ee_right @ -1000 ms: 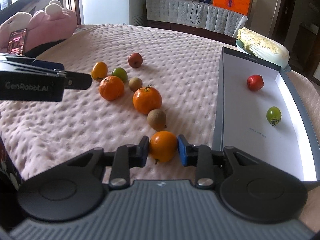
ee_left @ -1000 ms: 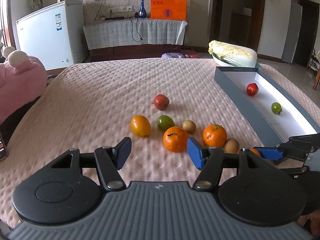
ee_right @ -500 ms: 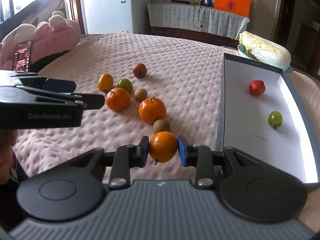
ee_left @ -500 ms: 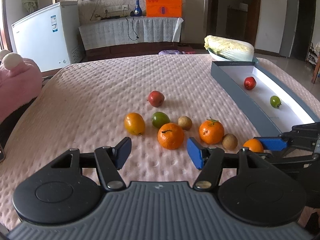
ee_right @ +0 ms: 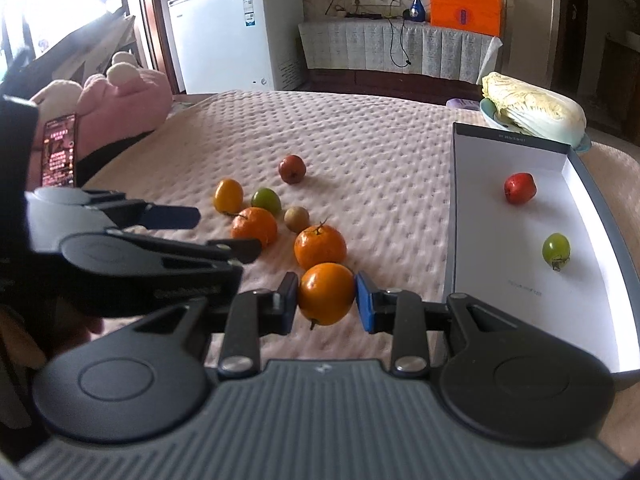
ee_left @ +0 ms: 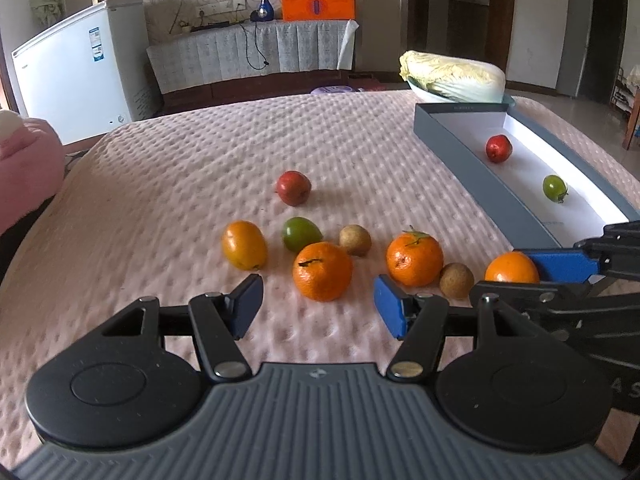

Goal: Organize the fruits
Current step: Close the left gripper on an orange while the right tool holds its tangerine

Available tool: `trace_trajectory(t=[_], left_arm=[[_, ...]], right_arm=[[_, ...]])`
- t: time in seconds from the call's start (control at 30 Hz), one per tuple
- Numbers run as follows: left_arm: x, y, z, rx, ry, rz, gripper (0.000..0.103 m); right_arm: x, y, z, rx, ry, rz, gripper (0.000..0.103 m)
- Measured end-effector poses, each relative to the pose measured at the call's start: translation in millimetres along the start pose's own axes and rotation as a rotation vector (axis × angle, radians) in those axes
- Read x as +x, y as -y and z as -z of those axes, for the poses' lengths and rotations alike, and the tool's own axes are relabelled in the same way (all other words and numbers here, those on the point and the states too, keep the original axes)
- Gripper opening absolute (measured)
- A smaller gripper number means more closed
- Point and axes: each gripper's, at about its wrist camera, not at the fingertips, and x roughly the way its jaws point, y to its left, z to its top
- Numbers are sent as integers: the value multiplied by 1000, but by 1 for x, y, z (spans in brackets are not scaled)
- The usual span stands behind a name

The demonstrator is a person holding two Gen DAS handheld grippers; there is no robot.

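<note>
My right gripper [ee_right: 326, 306] is shut on an orange fruit [ee_right: 326, 294], held just above the pink bedspread beside the grey box [ee_right: 450, 220]; the same fruit [ee_left: 512, 268] shows at the right of the left wrist view. My left gripper [ee_left: 318, 306] stands open over the bedspread, just short of a tangerine [ee_left: 322, 266]. Near it lie a second tangerine [ee_left: 414, 258], a yellow-orange fruit [ee_left: 244, 245], a green fruit [ee_left: 300, 233], two brown kiwis [ee_left: 355, 240] [ee_left: 457, 280] and a red fruit [ee_left: 293, 188]. In the box lie a red fruit [ee_right: 519, 187] and a green one [ee_right: 556, 249].
A napa cabbage in a bowl [ee_right: 534, 112] sits behind the box. A pink plush toy [ee_right: 116, 96] and a lit phone [ee_right: 60, 150] lie at the bed's left side. A white freezer [ee_right: 236, 36] and a low cabinet stand beyond the bed.
The left gripper has moved forward and down toward the fruit cluster, staying open. The right gripper has lifted the orange fruit a little off the bedspread, still shut on it.
</note>
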Motion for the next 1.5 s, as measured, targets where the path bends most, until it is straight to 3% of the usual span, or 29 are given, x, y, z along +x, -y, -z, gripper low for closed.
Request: trace_trajectory(t=[0.23, 0.73, 0.9, 1.1, 1.5], left_arm=[[14, 4, -4, 0, -22, -1, 67], [38, 10, -6, -8, -54, 9, 66], [41, 11, -7, -8, -48, 5, 65], [42, 11, -7, -3, -32, -3, 56], [44, 9, -8, -13, -29, 1, 57]], right_arm=[[-6, 15, -5, 58, 24, 1, 34], [-9, 15, -7, 48, 42, 4, 34], [-10, 17, -8, 52, 44, 7, 34], [-10, 16, -8, 48, 48, 10, 34], [-6, 15, -6, 46, 33, 22, 34]])
